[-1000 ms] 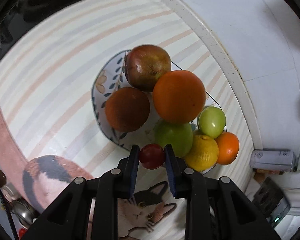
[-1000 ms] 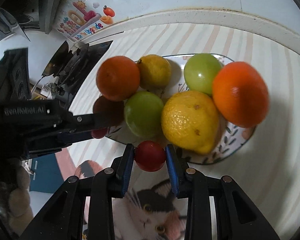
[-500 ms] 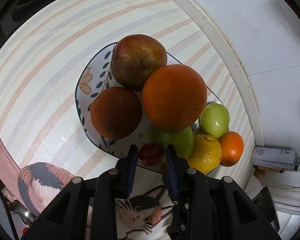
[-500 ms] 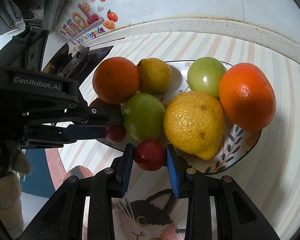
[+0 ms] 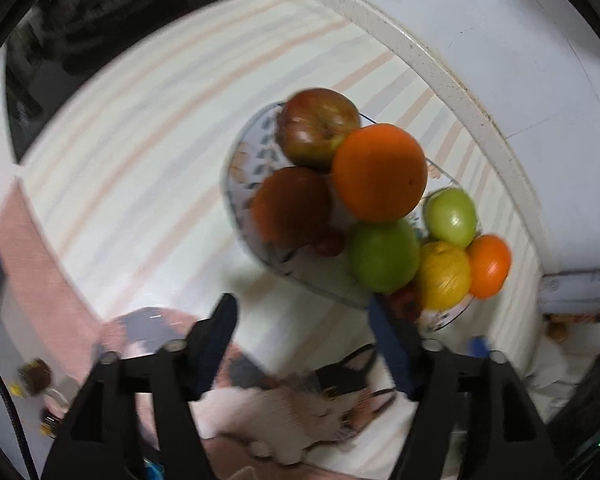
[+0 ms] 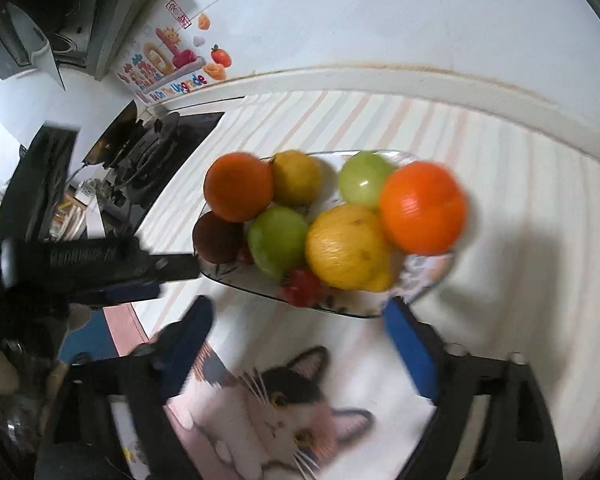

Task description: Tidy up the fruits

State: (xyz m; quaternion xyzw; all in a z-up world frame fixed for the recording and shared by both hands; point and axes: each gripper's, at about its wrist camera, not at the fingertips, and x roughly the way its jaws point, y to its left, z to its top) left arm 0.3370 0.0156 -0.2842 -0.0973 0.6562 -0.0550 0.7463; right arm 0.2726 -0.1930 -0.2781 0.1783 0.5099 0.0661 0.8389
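Now both empty and spread wide — left gripper [image 5: 302,316], right gripper [image 6: 300,324] — just short of the plate [image 6: 428,280] rim, bare mat [image 5: 140,160] alongside.

1. Plate [image 6: 428,280] packed with fruit; no bare gap between pieces.
2. Striped desk [image 5: 140,168] left of plate bare.
3. Left tongs [image 6: 156,276] flank plate's left edge.
4. Wall ledge [image 6: 420,80] bounds far side.

Left hand-held gripper [image 5: 302,312]: matte black angular arms, dark blue pads on inner finger faces, small silver screws at the joints. Right hand-held gripper [image 6: 300,320]: same black frame, brighter blue pads [image 6: 410,352], silver screws; both motion-blurred.
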